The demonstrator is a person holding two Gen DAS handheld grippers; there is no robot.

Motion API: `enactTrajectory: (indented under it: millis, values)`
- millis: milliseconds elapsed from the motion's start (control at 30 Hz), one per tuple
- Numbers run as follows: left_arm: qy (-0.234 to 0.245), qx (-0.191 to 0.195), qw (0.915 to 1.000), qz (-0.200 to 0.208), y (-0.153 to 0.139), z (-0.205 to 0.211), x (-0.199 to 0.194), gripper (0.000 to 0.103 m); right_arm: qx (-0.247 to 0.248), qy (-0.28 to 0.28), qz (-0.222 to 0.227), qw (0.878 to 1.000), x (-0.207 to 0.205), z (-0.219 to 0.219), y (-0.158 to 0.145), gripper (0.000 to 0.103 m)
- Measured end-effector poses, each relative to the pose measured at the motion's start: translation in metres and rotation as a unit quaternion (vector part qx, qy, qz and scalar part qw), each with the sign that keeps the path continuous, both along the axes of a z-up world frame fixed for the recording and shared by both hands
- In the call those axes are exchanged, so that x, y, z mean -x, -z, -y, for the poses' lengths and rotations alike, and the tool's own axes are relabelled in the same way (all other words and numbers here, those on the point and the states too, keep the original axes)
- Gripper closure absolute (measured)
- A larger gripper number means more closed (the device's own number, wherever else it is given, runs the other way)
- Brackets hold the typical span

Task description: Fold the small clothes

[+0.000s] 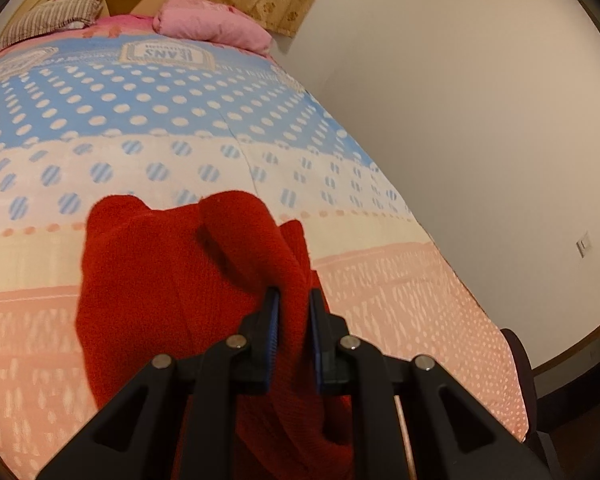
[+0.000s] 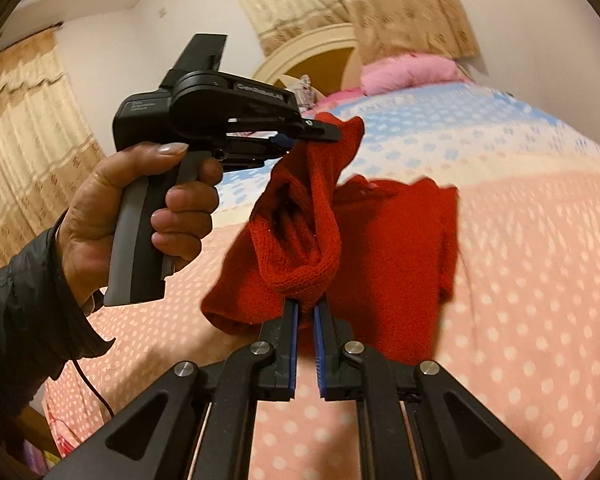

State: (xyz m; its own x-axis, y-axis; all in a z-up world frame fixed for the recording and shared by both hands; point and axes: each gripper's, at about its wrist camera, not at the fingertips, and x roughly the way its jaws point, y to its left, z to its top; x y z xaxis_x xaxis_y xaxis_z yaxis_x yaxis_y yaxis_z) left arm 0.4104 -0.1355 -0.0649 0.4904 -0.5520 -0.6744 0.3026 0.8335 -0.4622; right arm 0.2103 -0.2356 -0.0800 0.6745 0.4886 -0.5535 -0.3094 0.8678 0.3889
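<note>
A small red knitted garment (image 1: 148,280) hangs above the bed, held up by both grippers. My left gripper (image 1: 294,298) is shut on a thick fold of its edge, which fills the gap between the pads. In the right wrist view the left gripper (image 2: 324,134) shows from the side, in a person's hand, clamped on the garment's upper corner. My right gripper (image 2: 306,306) is shut on a bunched knit edge of the garment (image 2: 396,248). The cloth drapes between and below the two grips, partly resting on the bed.
The bed (image 1: 180,120) has a blue, white and pink dotted cover. A pink bundle (image 1: 216,26) and a striped pillow (image 1: 52,12) lie at the headboard. A white wall (image 1: 460,120) runs along the bed's right side. Curtains (image 2: 24,152) hang on the left.
</note>
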Motion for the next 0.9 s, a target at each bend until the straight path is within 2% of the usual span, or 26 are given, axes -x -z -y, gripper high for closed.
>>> enactTrajectory:
  millis: [100, 200, 367, 467, 567, 633, 700, 767, 833, 900]
  values:
    - [0.013, -0.019, 0.9997, 0.005, 0.007, 0.018, 0.001, 0.088, -0.013, 0.011, -0.016, 1.000, -0.001, 0.013, 0.008, 0.096]
    - [0.026, -0.055, 0.9979, 0.025, 0.011, 0.037, 0.007, 0.087, -0.023, 0.019, -0.030, 0.999, -0.002, 0.021, 0.014, 0.096]
    - [0.085, -0.068, 0.9927, 0.051, 0.007, 0.061, 0.028, 0.087, -0.031, 0.037, -0.049, 0.998, -0.002, 0.031, 0.027, 0.096]
    - [0.092, -0.089, 0.9896, 0.065, 0.001, 0.063, 0.042, 0.087, -0.040, 0.041, -0.063, 0.996, 0.001, 0.036, 0.038, 0.096]
    - [0.090, -0.111, 0.9862, 0.084, -0.004, 0.048, 0.062, 0.074, -0.039, 0.046, -0.070, 0.996, 0.006, 0.041, 0.043, 0.096]
    - [0.079, -0.127, 0.9827, 0.108, -0.007, 0.030, 0.083, 0.046, -0.045, 0.045, -0.071, 0.995, 0.010, 0.047, 0.042, 0.096]
    - [0.060, -0.143, 0.9784, 0.137, -0.008, 0.005, 0.110, 0.028, -0.052, 0.059, -0.066, 0.995, 0.012, 0.058, 0.040, 0.096]
    - [0.052, -0.155, 0.9742, 0.156, -0.005, -0.019, 0.135, 0.026, -0.056, 0.075, -0.067, 0.993, 0.013, 0.069, 0.037, 0.095]
    - [0.043, -0.171, 0.9720, 0.156, 0.003, -0.040, 0.154, 0.023, -0.072, 0.088, -0.062, 0.992, 0.012, 0.082, 0.032, 0.095]
    - [0.036, -0.174, 0.9722, 0.153, 0.013, -0.054, 0.167, 0.020, -0.077, 0.096, -0.055, 0.991, 0.009, 0.088, 0.026, 0.082]
